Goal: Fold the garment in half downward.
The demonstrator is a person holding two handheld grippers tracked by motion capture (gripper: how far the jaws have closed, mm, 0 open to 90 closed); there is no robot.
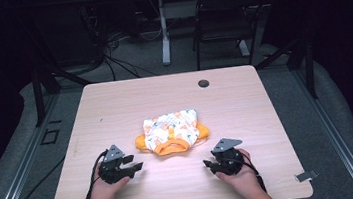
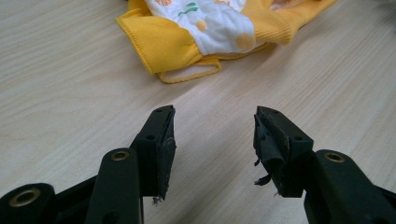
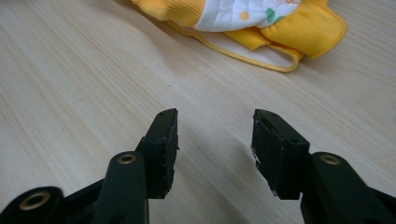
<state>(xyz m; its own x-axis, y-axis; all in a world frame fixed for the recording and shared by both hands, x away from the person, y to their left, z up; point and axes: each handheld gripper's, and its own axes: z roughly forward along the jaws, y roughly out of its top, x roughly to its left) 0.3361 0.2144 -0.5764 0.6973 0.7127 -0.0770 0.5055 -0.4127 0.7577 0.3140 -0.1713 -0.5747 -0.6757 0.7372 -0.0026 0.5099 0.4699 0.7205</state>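
Two black grippers, left (image 1: 131,166) and right (image 1: 211,165), rest wide open and empty near a folded yellow-trimmed, white patterned cloth garment (image 1: 172,132) on a pale wooden table (image 1: 246,111).

I saw the table (image 1: 115,111) as pale, matt wood-grain laminate. The garment (image 1: 171,131) was soft cloth: ribbed yellow knit trim, smooth printed white panels. Each gripper's fingers (image 2: 161,144) were matt black plastic with frayed rubber pads and brass-coloured rivets.
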